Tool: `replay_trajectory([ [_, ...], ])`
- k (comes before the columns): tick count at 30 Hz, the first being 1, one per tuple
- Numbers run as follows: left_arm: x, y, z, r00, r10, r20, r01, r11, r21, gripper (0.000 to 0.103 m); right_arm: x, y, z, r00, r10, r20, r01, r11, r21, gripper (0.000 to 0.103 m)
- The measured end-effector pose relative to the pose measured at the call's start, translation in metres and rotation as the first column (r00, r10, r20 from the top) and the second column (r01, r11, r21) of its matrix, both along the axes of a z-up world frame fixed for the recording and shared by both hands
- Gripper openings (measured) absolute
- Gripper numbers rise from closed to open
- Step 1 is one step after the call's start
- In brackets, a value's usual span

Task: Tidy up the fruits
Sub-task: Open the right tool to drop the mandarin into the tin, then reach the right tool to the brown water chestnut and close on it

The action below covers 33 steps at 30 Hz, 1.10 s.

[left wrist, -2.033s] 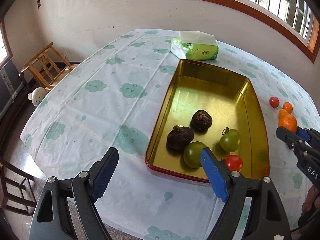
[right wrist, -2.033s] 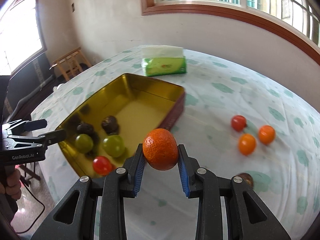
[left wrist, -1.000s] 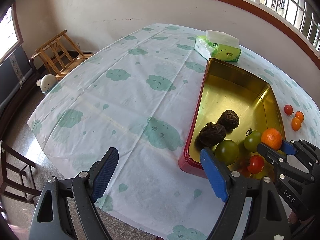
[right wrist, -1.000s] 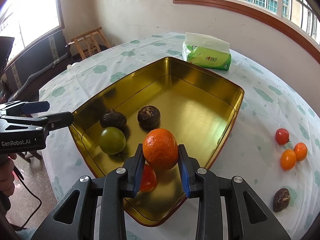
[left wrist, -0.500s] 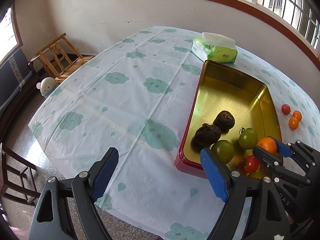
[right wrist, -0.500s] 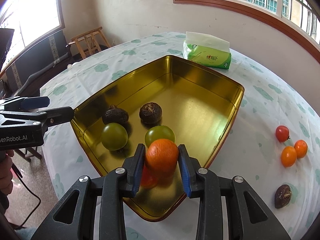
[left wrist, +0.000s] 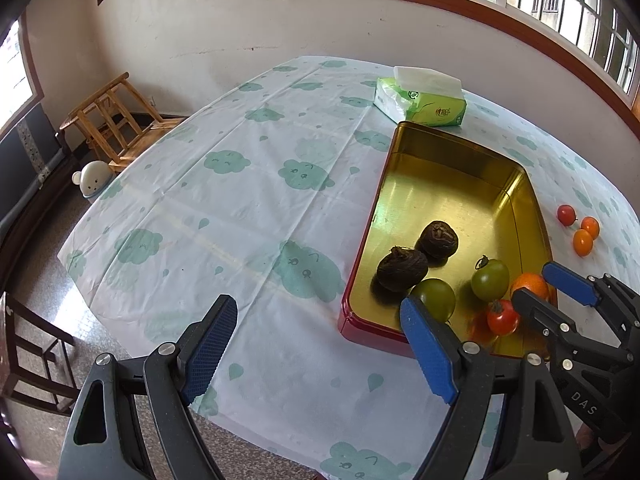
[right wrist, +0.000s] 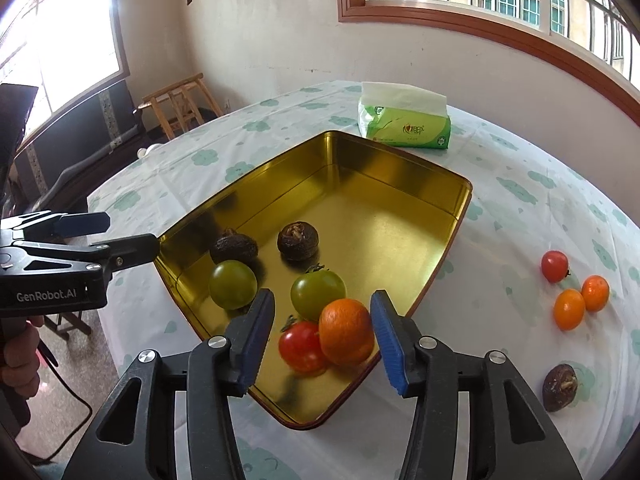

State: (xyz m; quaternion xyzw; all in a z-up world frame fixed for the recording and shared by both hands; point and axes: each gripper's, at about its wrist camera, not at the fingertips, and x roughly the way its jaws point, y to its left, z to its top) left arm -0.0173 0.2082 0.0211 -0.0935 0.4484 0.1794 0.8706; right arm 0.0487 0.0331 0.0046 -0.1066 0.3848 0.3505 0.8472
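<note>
While we look over the clouded tablecloth [left wrist: 256, 208], the widest thing on it is the gold tray [right wrist: 400, 200] with its red outer wall, and behind that the green tissue pack [right wrist: 404, 130], whose red logo is too small for us to read. We can read "GenRobot.AI" on the side of the left gripper [right wrist: 116, 236] in the right wrist view, and "DAS" on the body of the right gripper [left wrist: 548, 286] in the left wrist view. Our left gripper stands wide open with nothing between its blue pads, poised beside the tray's near left corner just as it was a second ago. Our right gripper, which clamped the orange [right wrist: 347, 332] above the tray a second ago, has just been opening its jaws; the pads [right wrist: 387, 340] now stand clear of the fruit, which sits between them on the tray floor in the near corner, touching the red tomato [right wrist: 302, 345]. Two green tomatoes [right wrist: 318, 290] and two dark brown fruits [right wrist: 298, 241] lie further in. Out on the cloth to the right remain a red cherry tomato [right wrist: 555, 266], two small orange fruits [right wrist: 569, 309] and another brown fruit [right wrist: 561, 386], all where they were before.
</note>
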Motion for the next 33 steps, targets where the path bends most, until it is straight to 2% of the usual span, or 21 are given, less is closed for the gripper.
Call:
replay_trajectory([
  [6,0.003,-0.012,0.005,0.999,-0.029,0.012,0.029,1.000,0.009,0.082,0.000,-0.020,0.009,0.999,-0.036,0.024,0.035,0.999,0.029,0.051],
  [11,0.009,-0.029,0.009,0.997,-0.073,0.022,0.073,0.997,0.011,0.082,0.005,-0.055,0.011,0.992,-0.119,0.046,0.119,0.993,0.019,0.051],
  [22,0.023,-0.066,0.010,0.985,-0.171,0.026,0.170,0.985,0.008,0.082,0.028,-0.152,-0.014,0.939,-0.343,0.005,0.342,0.938,-0.054,0.051],
  [27,0.028,-0.082,0.009,0.977,-0.212,0.021,0.212,0.977,0.009,0.081,0.038,-0.171,-0.032,0.925,-0.379,-0.024,0.376,0.923,-0.076,0.051],
  [33,0.034,-0.096,0.009,0.969,-0.246,0.011,0.246,0.969,0.009,0.081,0.048,-0.171,-0.046,0.923,-0.384,-0.040,0.380,0.921,-0.081,0.051],
])
